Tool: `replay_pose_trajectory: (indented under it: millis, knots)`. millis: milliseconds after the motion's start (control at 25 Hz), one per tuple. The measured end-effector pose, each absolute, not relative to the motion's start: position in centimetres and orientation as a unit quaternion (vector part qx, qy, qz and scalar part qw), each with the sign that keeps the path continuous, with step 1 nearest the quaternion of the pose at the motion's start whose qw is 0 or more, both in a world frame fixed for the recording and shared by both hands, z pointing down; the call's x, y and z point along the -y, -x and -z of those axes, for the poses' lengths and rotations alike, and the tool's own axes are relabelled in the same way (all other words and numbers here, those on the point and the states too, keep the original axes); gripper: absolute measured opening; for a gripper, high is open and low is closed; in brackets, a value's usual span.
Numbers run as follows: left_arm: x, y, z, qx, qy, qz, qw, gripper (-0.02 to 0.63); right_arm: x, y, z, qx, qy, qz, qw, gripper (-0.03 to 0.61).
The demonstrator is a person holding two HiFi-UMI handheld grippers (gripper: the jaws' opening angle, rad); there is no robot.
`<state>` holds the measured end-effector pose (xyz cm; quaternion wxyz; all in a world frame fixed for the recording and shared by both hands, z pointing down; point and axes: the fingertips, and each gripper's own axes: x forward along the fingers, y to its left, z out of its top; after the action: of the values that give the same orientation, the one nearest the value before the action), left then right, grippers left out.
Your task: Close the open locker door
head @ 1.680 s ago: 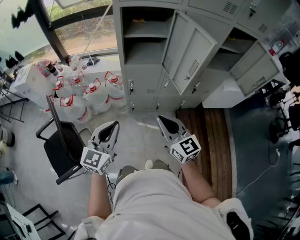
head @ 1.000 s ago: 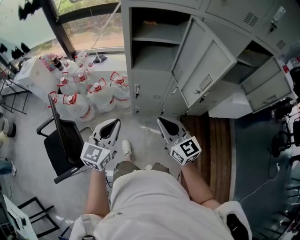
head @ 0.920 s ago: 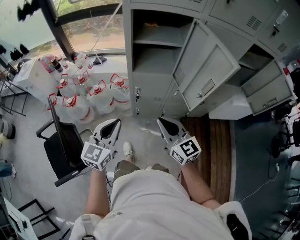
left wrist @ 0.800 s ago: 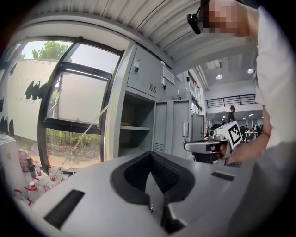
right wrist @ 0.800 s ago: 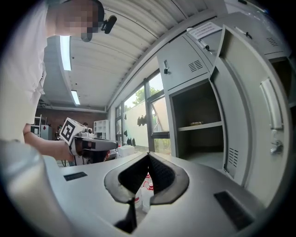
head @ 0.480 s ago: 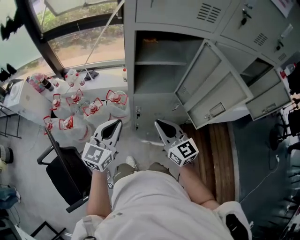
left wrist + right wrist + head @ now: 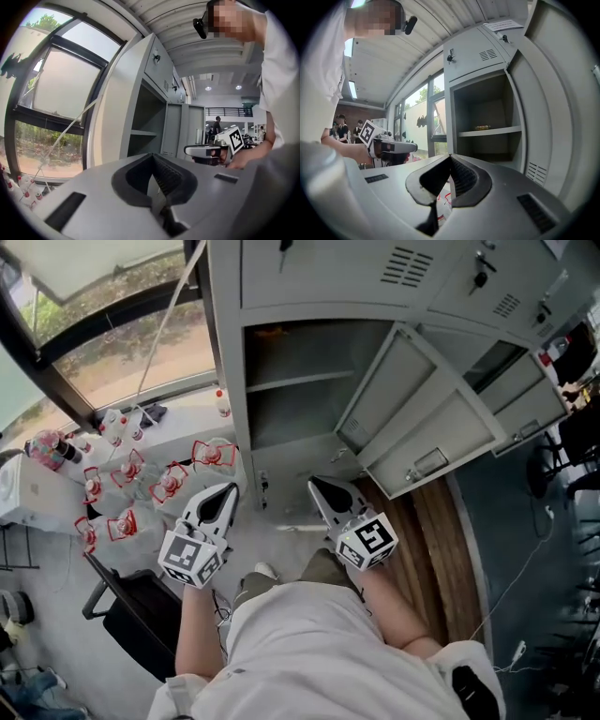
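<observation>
Against the earlier head views, the bank of grey lockers now fills much more of the top of the picture and sits closer to both claws, while the black chair has slid down to the lower left and the cluster of clear water bottles with red handles now lies left of the left claw rather than above it. The left claw and the right claw are held side by side as before, each with its ribbed dark pads pressed together and nothing between them. The open locker door stands swung out to the right of its compartment, above and to the right of the right claw and clear of it; neither claw touches it. The compartment itself opens straight ahead of the two claws, just beyond their tips. The door is a flat panel of painted grey sheet metal with a raised inner frame and a small metal latch near its free edge. Inside, a thin metal shelf splits the box-shaped space. A strip of dark wooden boards runs along the floor under the door
</observation>
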<state>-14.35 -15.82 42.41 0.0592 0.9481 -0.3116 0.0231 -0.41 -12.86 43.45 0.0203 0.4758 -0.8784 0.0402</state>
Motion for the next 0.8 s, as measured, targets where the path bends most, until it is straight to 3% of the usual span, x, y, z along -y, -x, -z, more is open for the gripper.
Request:
replay_pose_trajectory:
  millis: [800]
  knots:
    - [17.0, -7.5, -44.2, 0.103, -0.990, -0.055, 0.081, 0.002, 9.7, -17.3, -44.3, 0.772, -0.632, -0.064, 0.018, 0.011]
